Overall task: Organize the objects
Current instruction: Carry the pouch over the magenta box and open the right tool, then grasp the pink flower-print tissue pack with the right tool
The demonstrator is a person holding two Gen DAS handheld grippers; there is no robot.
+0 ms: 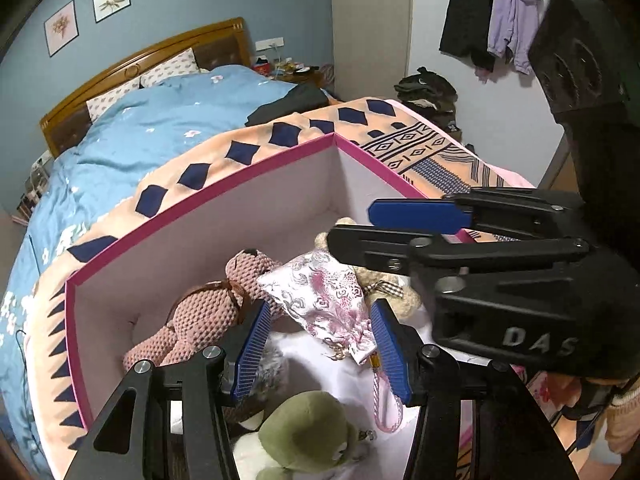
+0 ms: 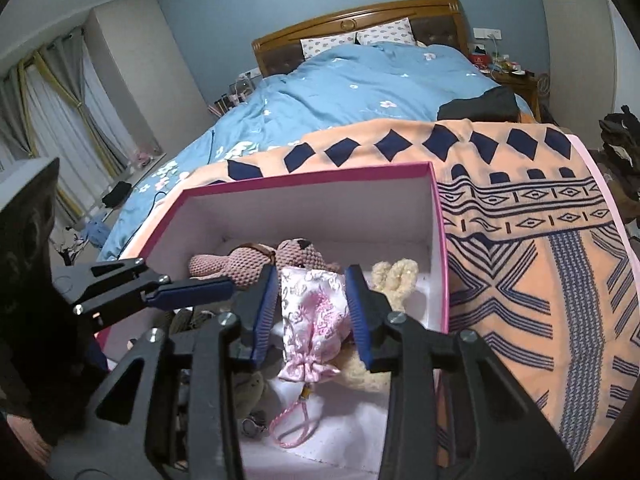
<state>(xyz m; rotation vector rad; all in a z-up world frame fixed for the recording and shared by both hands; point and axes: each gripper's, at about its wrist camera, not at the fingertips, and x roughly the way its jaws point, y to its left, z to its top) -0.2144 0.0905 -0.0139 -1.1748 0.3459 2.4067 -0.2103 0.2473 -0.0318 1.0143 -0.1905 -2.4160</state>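
Green plush toy (image 1: pixel 310 432) sits nearest, at the front of the pink-rimmed box (image 1: pixel 200 196) on the bed's patterned blanket (image 2: pixel 540 240). Behind it the silky pink pouch (image 2: pixel 316 316) lies on the other soft toys, a knitted pink bear (image 1: pixel 200 316) at its side. Both grippers hang over it: the right gripper (image 2: pixel 316 308) straddles the pouch with its jaws parted, pads apparently just clear of the cloth; the left gripper (image 1: pixel 316 348) is released and empty. That pouch looks light, limp and slippery, so I'd pinch the gathered neck by the cord (image 2: pixel 296 424).
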